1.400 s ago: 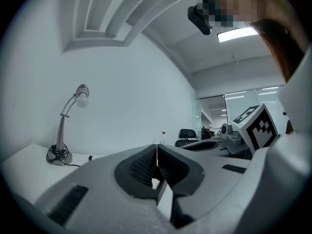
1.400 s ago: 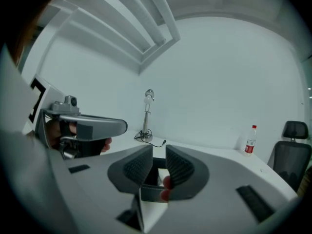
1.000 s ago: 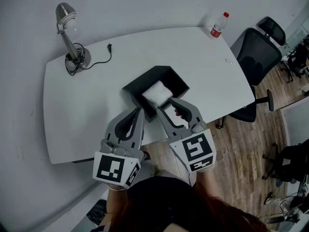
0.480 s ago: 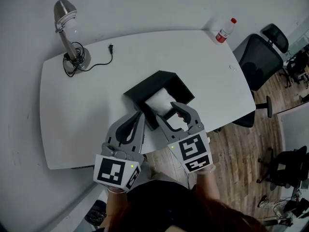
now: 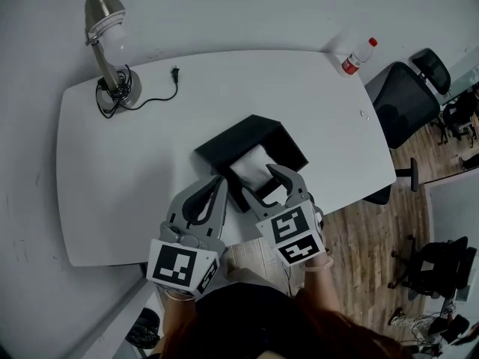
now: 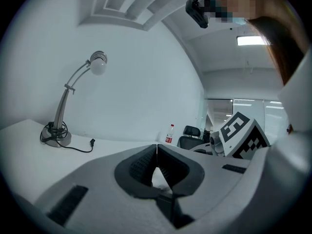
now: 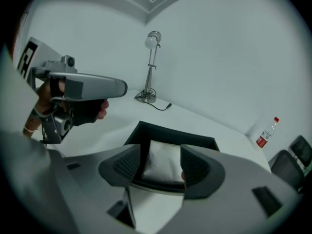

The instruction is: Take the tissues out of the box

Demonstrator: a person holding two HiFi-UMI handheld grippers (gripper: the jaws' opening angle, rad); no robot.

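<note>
While the right gripper [image 7: 163, 165] is opening its jaws at the tissue pack [image 5: 253, 163] in the black box [image 5: 238, 137], apparently without touching it, removal awaits a grasp, and the left gripper [image 6: 156, 150] is clenched on nothing.

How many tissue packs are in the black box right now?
1. A white tissue pack lies inside the black box, toward its near end; any beneath it would be hidden.

Cool, flat, dimmish light — one ceiling panel [image 6: 251, 40] glows; gripper views curve strongly toward black corners, foreground slightly soft.
</note>
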